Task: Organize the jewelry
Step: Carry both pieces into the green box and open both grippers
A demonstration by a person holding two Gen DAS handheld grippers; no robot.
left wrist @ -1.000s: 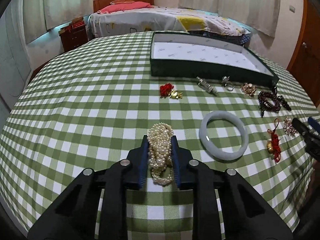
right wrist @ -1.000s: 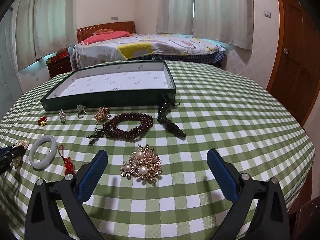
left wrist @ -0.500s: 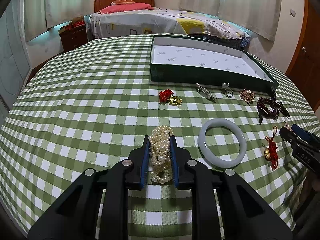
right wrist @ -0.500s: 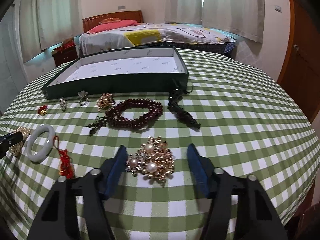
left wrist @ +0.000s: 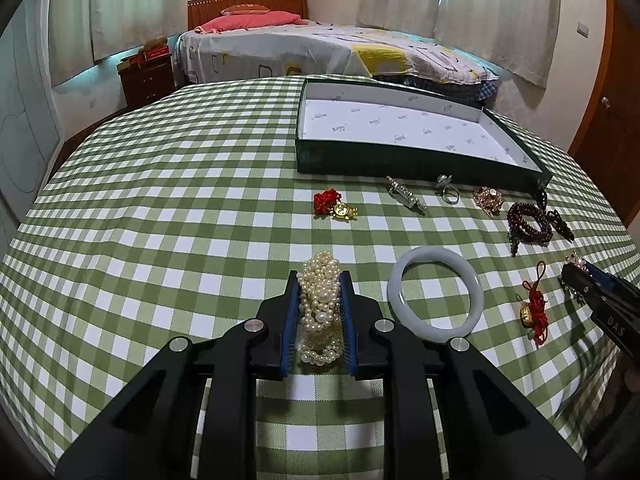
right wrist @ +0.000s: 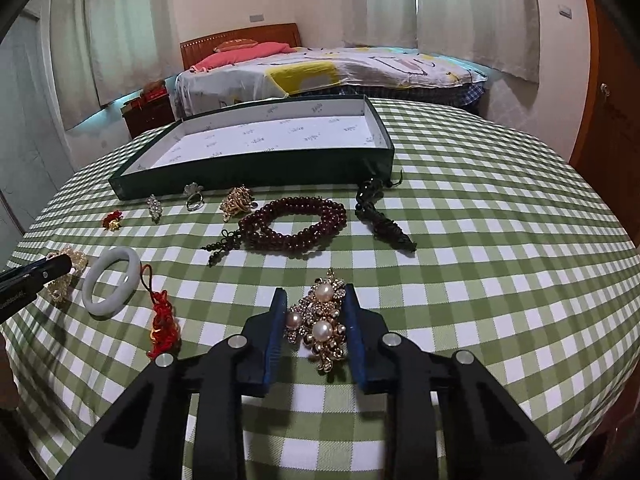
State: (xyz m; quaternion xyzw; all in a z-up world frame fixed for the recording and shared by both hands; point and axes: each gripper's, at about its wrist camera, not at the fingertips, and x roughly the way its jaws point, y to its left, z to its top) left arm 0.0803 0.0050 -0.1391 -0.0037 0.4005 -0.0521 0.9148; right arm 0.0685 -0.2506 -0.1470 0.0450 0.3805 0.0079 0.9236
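Note:
My left gripper (left wrist: 319, 280) is shut on a bundle of white pearl strands (left wrist: 320, 304), held just above the green checked tablecloth. My right gripper (right wrist: 313, 298) is shut on a gold brooch with pearls (right wrist: 320, 320). The open dark green box (left wrist: 416, 136) with white lining stands at the far side and also shows in the right wrist view (right wrist: 256, 148). The left gripper's tip shows at the left edge of the right wrist view (right wrist: 36, 276).
On the cloth lie a pale jade bangle (left wrist: 436, 292), a red knot charm (left wrist: 534, 308), dark red beads (right wrist: 296, 224), a black bead strand (right wrist: 380, 216), a ring (right wrist: 195, 199), a gold brooch (right wrist: 238, 202), a crystal pin (left wrist: 406, 194) and a red-gold charm (left wrist: 334, 205). A bed stands behind.
The right gripper's jaws closed from wide open onto the pearl brooch. The left gripper kept its hold on the pearl strands and lifted them slightly.

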